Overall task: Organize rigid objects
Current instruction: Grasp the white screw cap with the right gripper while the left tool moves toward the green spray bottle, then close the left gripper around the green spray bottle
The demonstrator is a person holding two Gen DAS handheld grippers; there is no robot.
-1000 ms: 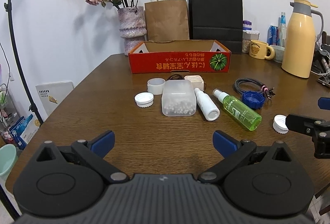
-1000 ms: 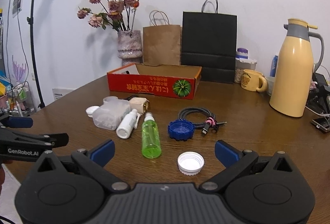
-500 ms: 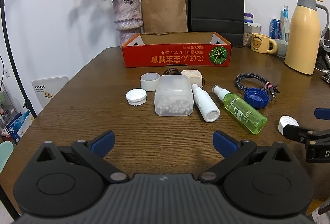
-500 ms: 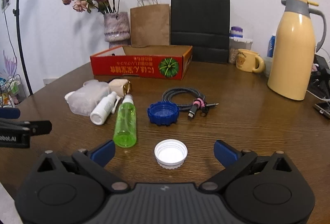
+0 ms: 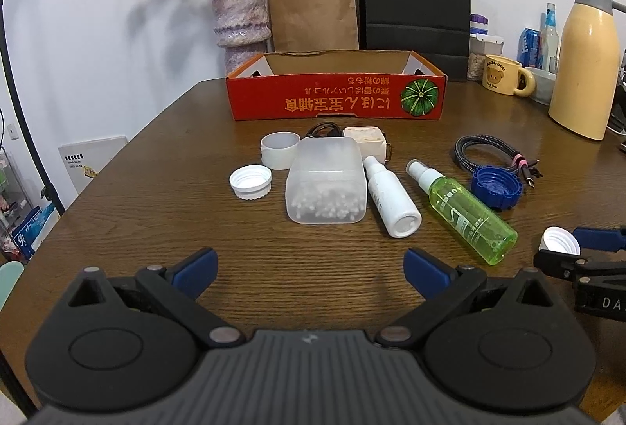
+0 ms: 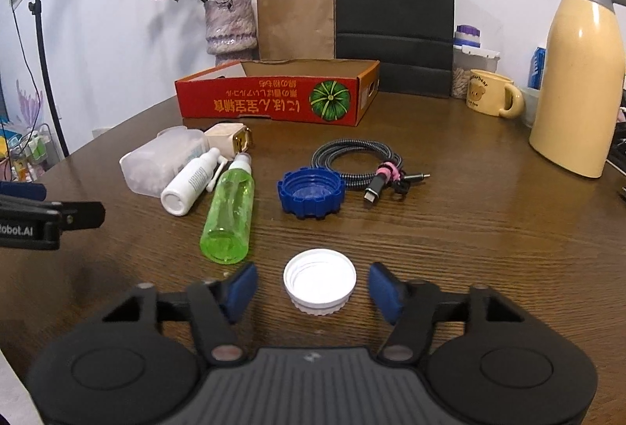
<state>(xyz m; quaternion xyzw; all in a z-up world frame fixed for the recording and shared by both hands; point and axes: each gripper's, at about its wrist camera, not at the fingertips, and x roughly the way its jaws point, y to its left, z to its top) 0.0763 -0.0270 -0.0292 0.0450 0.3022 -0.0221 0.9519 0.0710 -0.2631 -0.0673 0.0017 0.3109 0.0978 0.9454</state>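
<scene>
Right wrist view: the white cap [image 6: 319, 281] lies on the table [image 6: 469, 249] between the fingers of the right gripper [image 6: 313, 288], a gap left on each side, so nothing is pinched yet. The jaws have just been closing from their widest. The cap should be kept centred and squeezed evenly, so that it is not pushed sideways. The left gripper [image 5: 311, 268] is held spread wide, nothing between its fingers. Compared with a second ago, the cap sits much closer in.
</scene>
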